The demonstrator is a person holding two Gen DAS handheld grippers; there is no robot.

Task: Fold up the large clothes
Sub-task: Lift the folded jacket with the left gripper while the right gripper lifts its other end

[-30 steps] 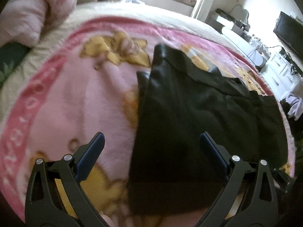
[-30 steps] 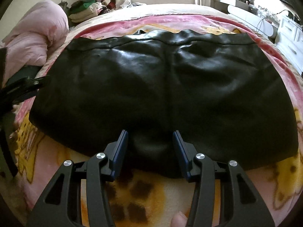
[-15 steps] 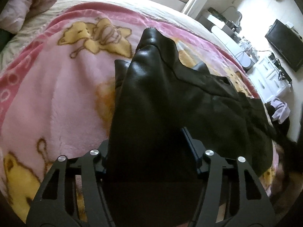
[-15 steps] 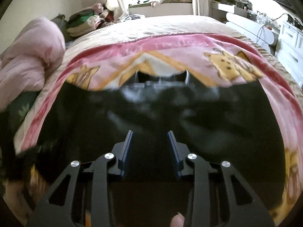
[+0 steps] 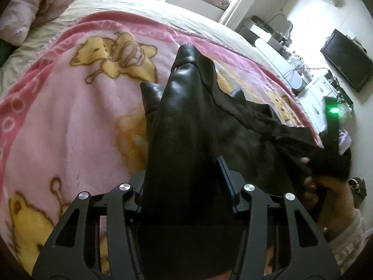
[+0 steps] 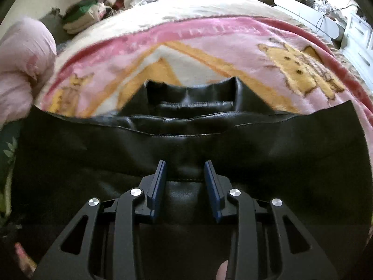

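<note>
A black leather-look garment (image 5: pixel 186 121) lies on a pink cartoon blanket (image 5: pixel 70 107) on the bed. My left gripper (image 5: pixel 184 175) is shut on the garment's near edge, which rises over the fingers and hides the tips. In the right wrist view the garment (image 6: pixel 93 149) is lifted as a wide band, its far part still on the blanket (image 6: pixel 209 46). My right gripper (image 6: pixel 185 175) is shut on the garment's edge between its blue pads (image 6: pixel 157 184). The right gripper's body with a green light (image 5: pixel 333 121) shows in the left wrist view.
A pink duvet (image 6: pixel 21 65) is bunched at the bed's left side. Folded clothes (image 6: pixel 81 16) are stacked at the far left corner. White drawers (image 5: pixel 326 98) and a black TV (image 5: pixel 347 60) stand to the right of the bed.
Both grippers closed on the garment's near edge and lifted it. The garment went from lying flat to being raised, its front edge pulled up off the blanket.
</note>
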